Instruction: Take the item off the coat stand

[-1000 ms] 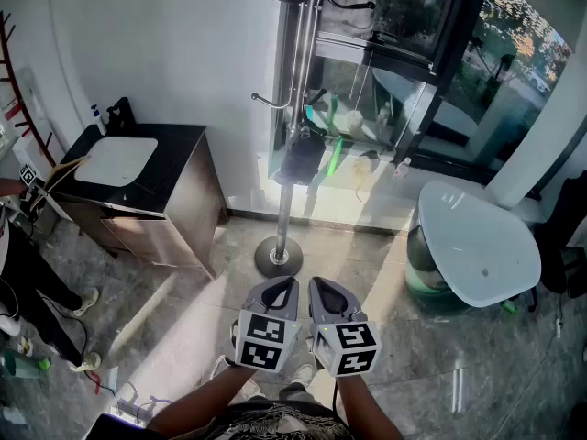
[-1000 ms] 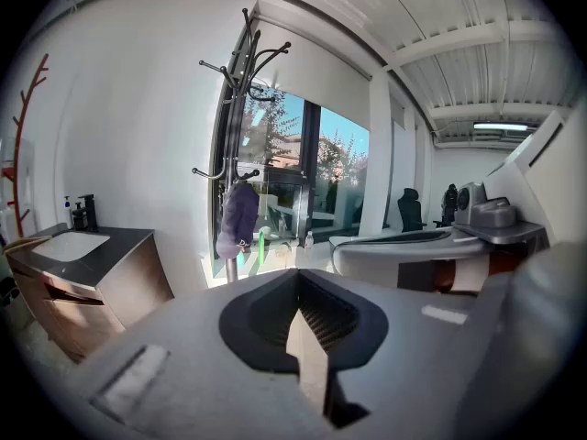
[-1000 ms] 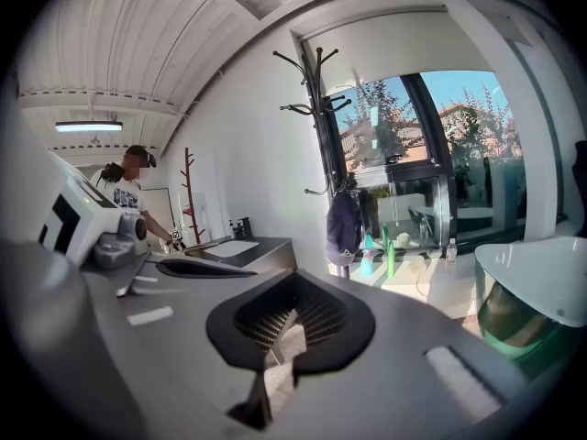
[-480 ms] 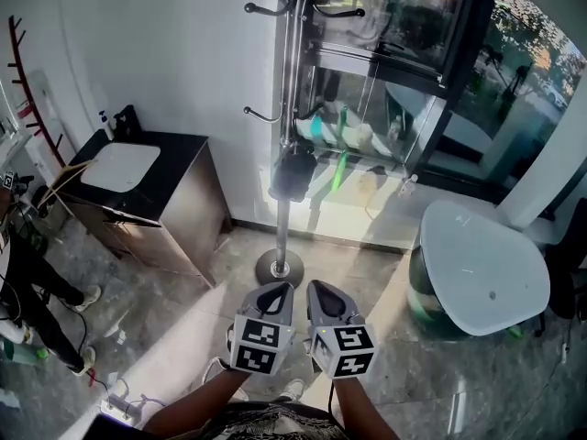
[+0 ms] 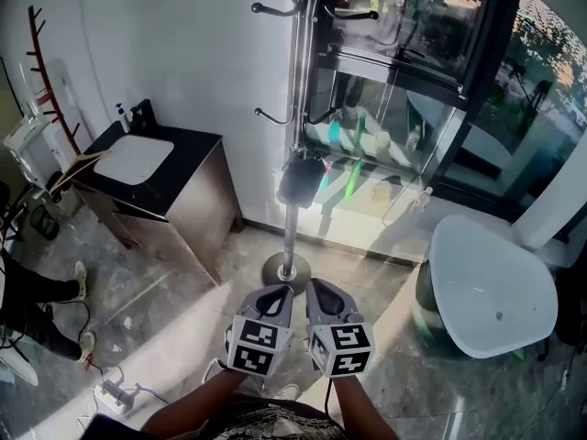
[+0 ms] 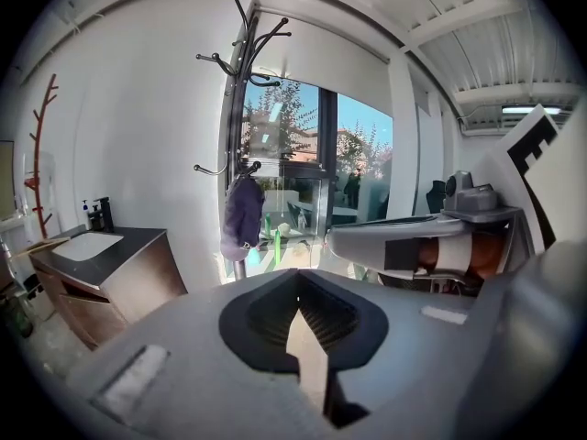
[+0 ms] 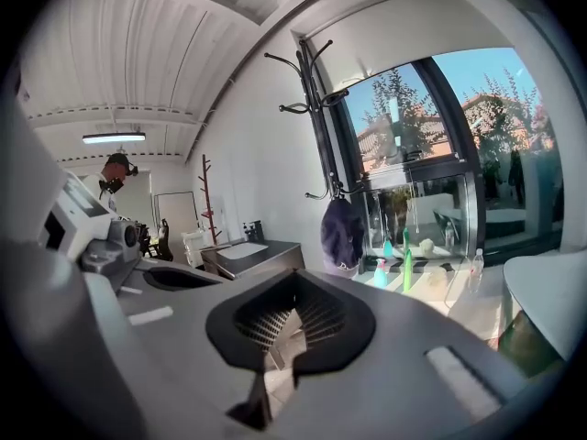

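A tall chrome coat stand [image 5: 293, 145] rises from a round base [image 5: 285, 269] in front of the window. A dark cap [image 5: 301, 180] hangs from one of its lower hooks, and shows as well in the left gripper view [image 6: 242, 216] and the right gripper view [image 7: 343, 231]. My left gripper [image 5: 276, 295] and right gripper [image 5: 323, 293] are side by side, low and short of the base, pointing at the stand. Both are shut with nothing between the jaws, as seen in the left [image 6: 298, 273] and right [image 7: 293, 278] gripper views. The cap is well ahead of both.
A dark cabinet with a white sink [image 5: 136, 159] stands left of the stand. A white rounded table [image 5: 491, 282] is at the right. Bottles [image 5: 354, 176] line the window sill. A power strip [image 5: 114, 395] and a person's legs [image 5: 37, 293] are at the left.
Both grippers have edged forward toward the stand's base, still shut and side by side. The head view has lifted, so more of the upper hooks shows.
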A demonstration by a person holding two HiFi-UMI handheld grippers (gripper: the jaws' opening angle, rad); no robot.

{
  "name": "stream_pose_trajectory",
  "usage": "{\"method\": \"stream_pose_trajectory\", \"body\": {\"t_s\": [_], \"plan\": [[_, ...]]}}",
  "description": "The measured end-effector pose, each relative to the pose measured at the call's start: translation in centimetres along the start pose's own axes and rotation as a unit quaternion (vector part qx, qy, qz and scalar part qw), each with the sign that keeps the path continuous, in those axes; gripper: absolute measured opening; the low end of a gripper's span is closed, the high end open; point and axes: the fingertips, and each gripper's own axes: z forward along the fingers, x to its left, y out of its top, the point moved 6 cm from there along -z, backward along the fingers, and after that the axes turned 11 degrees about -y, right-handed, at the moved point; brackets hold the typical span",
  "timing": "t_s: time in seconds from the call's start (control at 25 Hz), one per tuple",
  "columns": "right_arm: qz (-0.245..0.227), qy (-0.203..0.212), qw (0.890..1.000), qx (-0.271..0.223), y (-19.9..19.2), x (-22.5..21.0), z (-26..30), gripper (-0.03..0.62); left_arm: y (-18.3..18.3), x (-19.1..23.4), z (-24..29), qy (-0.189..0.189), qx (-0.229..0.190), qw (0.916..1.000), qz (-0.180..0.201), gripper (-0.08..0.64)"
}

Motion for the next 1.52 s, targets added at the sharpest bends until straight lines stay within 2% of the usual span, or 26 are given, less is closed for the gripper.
{"method": "stream_pose_trajectory", "body": {"t_s": [0.2,0.48,0.96,1.04,1.52], "plan": [[-0.032,0.001,0.999,-0.006,0.6,-0.9,1.3,0.006,0.5,0.7,1.1,0.01,-0.005,0.9999,-0.007,0.0],[-0.043,0.0,0.999,-0.001,1.2,-1.6,4.1,0.006,1.3,2.9,3.2,0.014,-0.009,0.9998,-0.013,-0.002],[-0.052,-0.014,0.999,0.001,3.0,-3.4,10.3,0.006,3.9,7.5,8.4,0.007,0.001,0.9999,-0.009,-0.002],[-0.052,-0.016,0.999,0.004,3.3,-3.8,11.1,0.028,4.2,8.0,9.2,0.005,0.004,0.9999,-0.008,-0.002],[-0.052,-0.033,0.998,0.017,4.3,-4.4,16.8,0.048,6.0,12.5,12.3,-0.005,0.008,0.9999,-0.012,-0.002]]}}
